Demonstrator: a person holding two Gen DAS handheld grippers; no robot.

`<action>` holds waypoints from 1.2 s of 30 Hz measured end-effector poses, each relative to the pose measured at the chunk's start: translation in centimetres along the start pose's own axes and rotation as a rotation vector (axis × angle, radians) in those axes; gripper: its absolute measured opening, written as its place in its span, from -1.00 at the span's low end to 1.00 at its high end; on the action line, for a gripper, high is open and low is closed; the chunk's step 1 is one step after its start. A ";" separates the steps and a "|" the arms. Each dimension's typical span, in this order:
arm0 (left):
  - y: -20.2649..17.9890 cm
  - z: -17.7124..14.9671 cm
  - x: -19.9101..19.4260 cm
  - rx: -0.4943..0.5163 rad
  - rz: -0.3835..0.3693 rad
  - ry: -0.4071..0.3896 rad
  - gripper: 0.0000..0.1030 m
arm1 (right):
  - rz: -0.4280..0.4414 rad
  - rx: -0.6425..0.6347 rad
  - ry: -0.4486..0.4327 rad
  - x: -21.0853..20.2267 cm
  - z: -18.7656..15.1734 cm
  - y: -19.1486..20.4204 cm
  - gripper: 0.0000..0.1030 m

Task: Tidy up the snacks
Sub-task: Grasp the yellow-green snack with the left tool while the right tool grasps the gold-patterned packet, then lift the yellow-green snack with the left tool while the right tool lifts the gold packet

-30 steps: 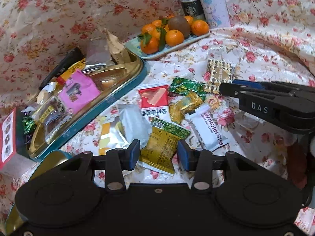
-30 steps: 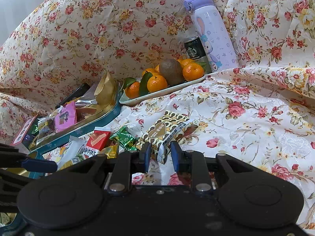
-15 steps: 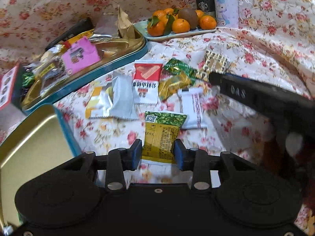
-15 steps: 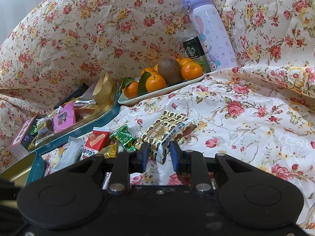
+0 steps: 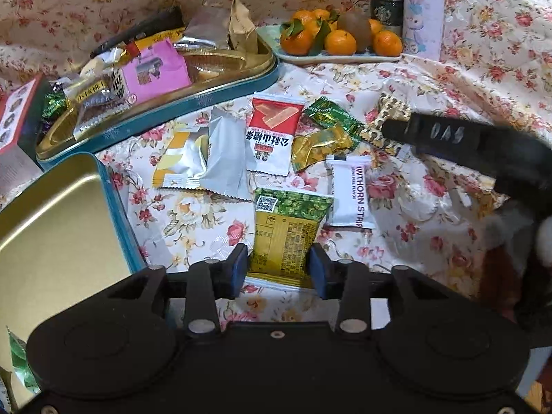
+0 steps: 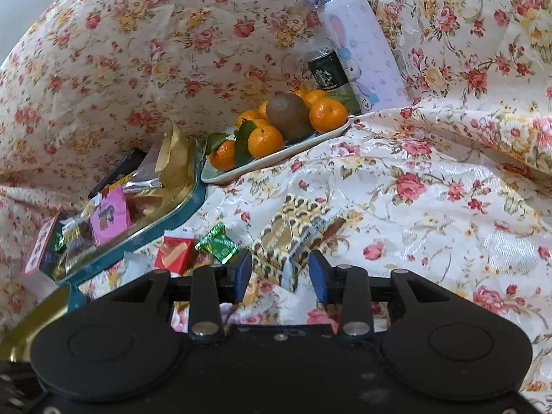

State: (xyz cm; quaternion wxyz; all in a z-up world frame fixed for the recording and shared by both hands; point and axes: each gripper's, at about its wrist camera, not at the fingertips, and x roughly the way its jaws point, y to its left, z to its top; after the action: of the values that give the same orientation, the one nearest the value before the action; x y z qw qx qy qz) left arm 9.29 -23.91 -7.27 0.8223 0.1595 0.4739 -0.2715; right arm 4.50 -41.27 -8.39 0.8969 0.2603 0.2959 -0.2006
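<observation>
A: Sorting loose snacks. In the left wrist view the left claw (image 5: 278, 269) straddles the green-and-yellow packet (image 5: 288, 233) at lower centre, jaws wide after just reopening, pads not pressing.

B: Next?

A: Probably close, then carry it to the gold tin (image 5: 51, 227) at left.

B: Right wrist view?

A: The right claw (image 6: 280, 272) has just opened off the leopard-print packet (image 6: 293, 220), which it pinched earlier.

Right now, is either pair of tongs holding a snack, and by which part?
Neither. The left tongs straddle the green-yellow packet's near end with visible gaps. The right tongs, just opened, flank the leopard packet's near edge untouched.
</observation>
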 end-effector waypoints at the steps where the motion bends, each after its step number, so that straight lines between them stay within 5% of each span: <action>1: 0.0 0.1 0.1 -0.003 -0.002 -0.001 -0.03 | -0.006 0.003 0.015 0.1 0.5 0.2 -0.22; 17: 0.7 0.2 0.3 -0.023 -0.038 0.001 0.03 | -0.210 -0.035 0.172 4.3 4.4 3.4 0.00; 21: 0.8 0.4 0.4 -0.020 -0.040 0.006 0.03 | -0.211 -0.122 0.156 4.0 3.9 4.0 -0.26; 36: 0.5 0.2 0.3 -0.012 -0.031 -0.001 0.03 | -0.103 -0.262 0.133 -7.2 -3.7 1.2 -0.33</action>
State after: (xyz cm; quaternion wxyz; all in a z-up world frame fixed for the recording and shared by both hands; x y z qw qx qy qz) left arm 9.88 -23.70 -7.42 0.8191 0.1470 0.4778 -0.2814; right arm -1.78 -36.70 -5.93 0.8900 0.1382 0.3915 -0.1884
